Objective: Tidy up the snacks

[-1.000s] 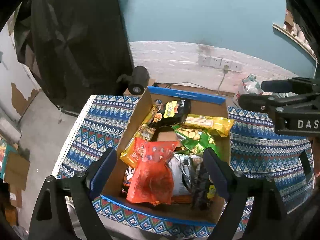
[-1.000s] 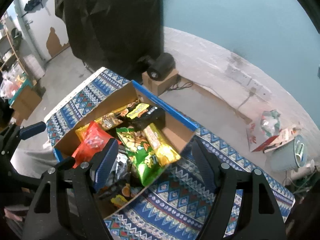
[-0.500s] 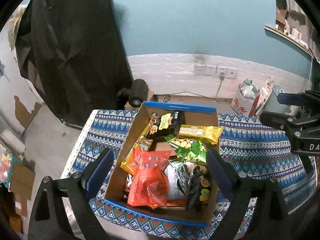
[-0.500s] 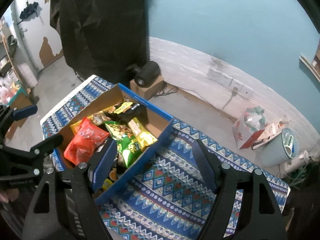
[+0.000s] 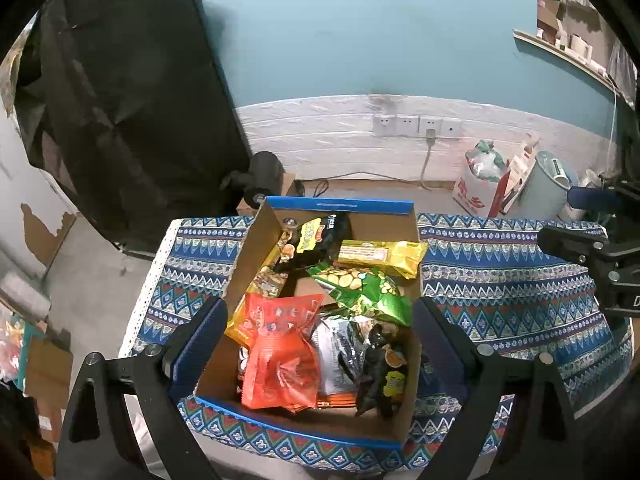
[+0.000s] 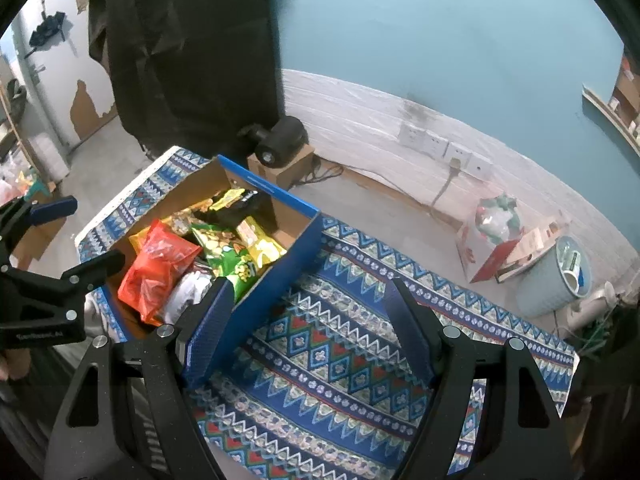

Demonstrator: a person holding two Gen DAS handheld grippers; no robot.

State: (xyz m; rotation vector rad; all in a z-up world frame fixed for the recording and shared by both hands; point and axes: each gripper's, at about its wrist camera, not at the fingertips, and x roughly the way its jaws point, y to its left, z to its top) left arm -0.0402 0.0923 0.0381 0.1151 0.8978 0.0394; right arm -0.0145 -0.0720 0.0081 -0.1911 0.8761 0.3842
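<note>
An open cardboard box with a blue rim [image 5: 340,203] sits on the patterned tablecloth [image 5: 500,280] and holds several snack packs. Among them are an orange-red bag [image 5: 280,356], a green chip bag [image 5: 360,292], a yellow bar pack [image 5: 384,254] and a black pack [image 5: 316,236]. My left gripper [image 5: 318,332] hangs open above the box's near half, holding nothing. My right gripper [image 6: 310,320] is open and empty over bare tablecloth [image 6: 340,344], just right of the box's blue side wall [image 6: 276,272]. The left gripper [image 6: 98,232] also shows at the left of the right wrist view.
On the floor behind the table stand a black cylindrical device on a small carton [image 5: 262,180], a red-and-white bag [image 5: 480,184] and a pale bin [image 5: 548,184]. A dark curtain [image 5: 120,100] hangs at the left. Wall sockets [image 5: 416,126] sit on the white wall strip.
Both grippers drew back from the box, which now looks smaller. The right gripper shifted rightward from over the box to over the cloth. Both stayed open.
</note>
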